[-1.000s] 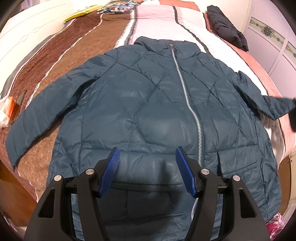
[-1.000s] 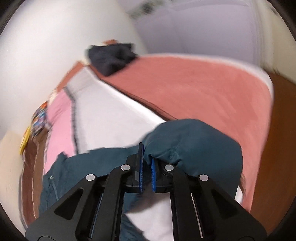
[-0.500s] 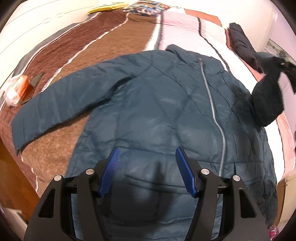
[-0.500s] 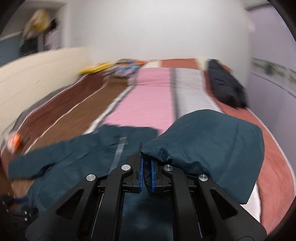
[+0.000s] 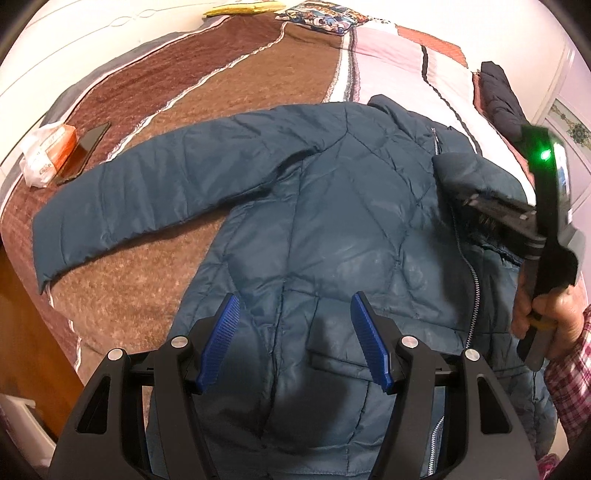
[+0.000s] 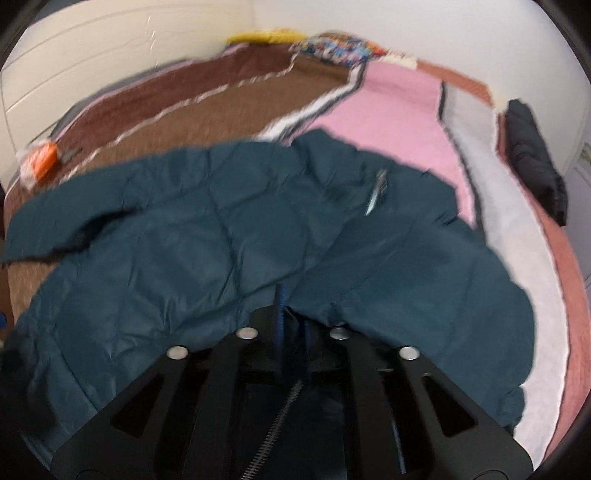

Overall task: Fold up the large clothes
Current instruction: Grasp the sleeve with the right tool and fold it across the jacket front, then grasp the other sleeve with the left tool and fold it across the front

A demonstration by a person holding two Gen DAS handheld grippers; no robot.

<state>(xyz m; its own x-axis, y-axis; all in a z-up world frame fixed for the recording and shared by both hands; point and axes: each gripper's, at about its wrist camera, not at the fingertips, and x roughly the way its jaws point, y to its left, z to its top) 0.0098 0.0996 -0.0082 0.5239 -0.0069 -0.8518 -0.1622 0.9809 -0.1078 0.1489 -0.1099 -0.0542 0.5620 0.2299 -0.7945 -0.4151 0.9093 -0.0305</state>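
A teal quilted jacket (image 5: 332,221) lies front up on the bed, zip closed, its left sleeve (image 5: 122,206) stretched out to the left. My left gripper (image 5: 293,332) is open and empty above the jacket's lower front. My right gripper (image 6: 291,321) is shut on the jacket's right sleeve (image 6: 424,295), which is folded over onto the chest. The right gripper also shows in the left wrist view (image 5: 491,218) with the sleeve cuff (image 5: 465,173) in its jaws.
The bed has a striped brown, pink and white blanket (image 5: 207,74). A dark jacket (image 5: 498,96) lies at the far right edge. A phone (image 5: 86,144) and an orange packet (image 5: 48,147) lie at the left edge. Pillows (image 5: 317,14) are at the head.
My right gripper has carried the right sleeve from the bed's right side inward over the jacket's chest. My left gripper has shifted left and stays open.
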